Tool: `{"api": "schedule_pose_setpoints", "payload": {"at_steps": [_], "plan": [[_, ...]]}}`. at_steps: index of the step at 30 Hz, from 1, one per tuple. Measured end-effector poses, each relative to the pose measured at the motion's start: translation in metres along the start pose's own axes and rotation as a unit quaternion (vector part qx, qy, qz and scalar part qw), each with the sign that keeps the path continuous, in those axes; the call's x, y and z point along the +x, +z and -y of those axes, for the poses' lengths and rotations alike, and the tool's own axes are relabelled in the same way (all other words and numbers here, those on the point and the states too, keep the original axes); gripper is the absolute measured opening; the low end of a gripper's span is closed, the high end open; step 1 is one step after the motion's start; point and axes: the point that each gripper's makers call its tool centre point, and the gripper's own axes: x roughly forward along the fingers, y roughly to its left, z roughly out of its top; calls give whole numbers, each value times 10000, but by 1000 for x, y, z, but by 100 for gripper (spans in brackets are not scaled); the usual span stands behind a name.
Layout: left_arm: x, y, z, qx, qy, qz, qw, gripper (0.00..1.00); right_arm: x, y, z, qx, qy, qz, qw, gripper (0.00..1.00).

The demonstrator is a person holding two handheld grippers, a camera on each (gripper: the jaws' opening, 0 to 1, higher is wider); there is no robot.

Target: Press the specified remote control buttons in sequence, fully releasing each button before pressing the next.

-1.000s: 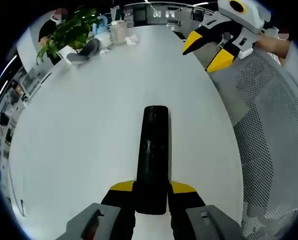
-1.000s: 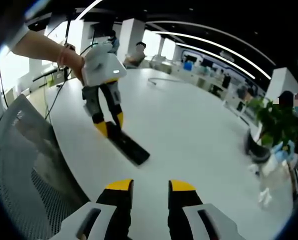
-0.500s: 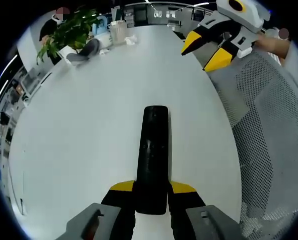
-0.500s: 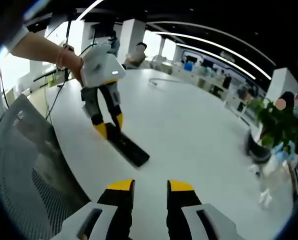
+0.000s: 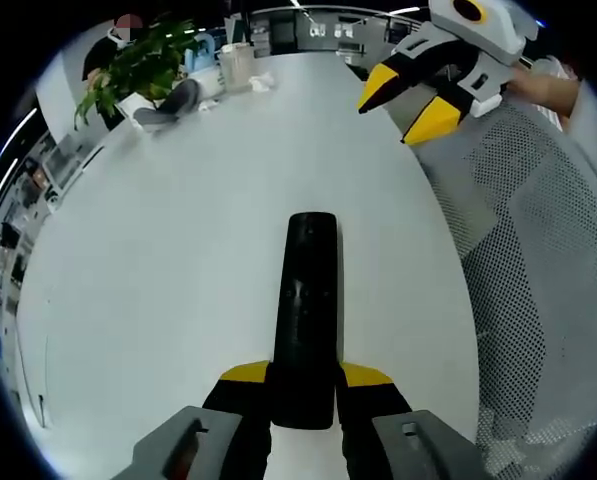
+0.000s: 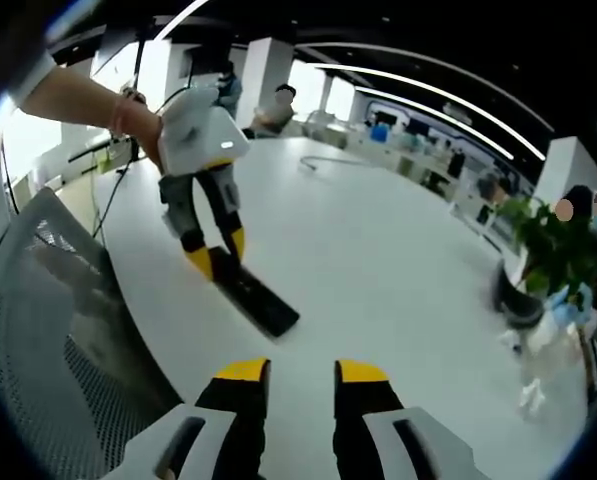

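Note:
A long black remote control [image 5: 308, 300] lies flat on the white table [image 5: 168, 260], pointing away from me. My left gripper [image 5: 305, 375] is shut on its near end, a yellow-tipped jaw on each side. The right gripper view shows that gripper [image 6: 218, 255] from the side, a hand on it, with the remote [image 6: 263, 300] sticking out along the table. My right gripper [image 6: 303, 372] hovers open above the table, nothing between its jaws. It shows as well in the left gripper view [image 5: 398, 108], up and to the right of the remote, well clear of it.
A grey mesh chair back [image 5: 538, 260] stands along the table's right edge, also seen in the right gripper view [image 6: 48, 330]. A potted plant [image 5: 138, 65], a dark bowl and a pale jug [image 5: 236, 62] stand at the table's far end.
My right gripper has drifted a little to the left in the left gripper view. The remote and my left gripper have stayed put.

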Motion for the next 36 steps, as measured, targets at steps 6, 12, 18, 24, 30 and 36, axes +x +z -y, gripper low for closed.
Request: {"api": "schedule_pose_setpoints", "payload": {"at_steps": [6,12,18,24,30,36], "plan": [[0,0,2,-6,1,4,10000,24,0,0,-1,-3,12,-6,10000,22],[0,1,5,40,-17,-24,10000,24,1,0,-2,-37,42,-12,10000,22],[0,1,8,36,-15,-53,10000,24,1,0,-3,-52,51,-10,10000,22],[1,2,13,59,-21,-44,10000,24,1,0,-4,-78,59,-24,9999,22],[1,2,17,74,-28,-48,10000,24,0,-1,-5,-83,51,-37,9999,22],[0,2,24,152,-71,-83,9998,24,0,-1,-8,-159,96,-57,9998,22]]}}
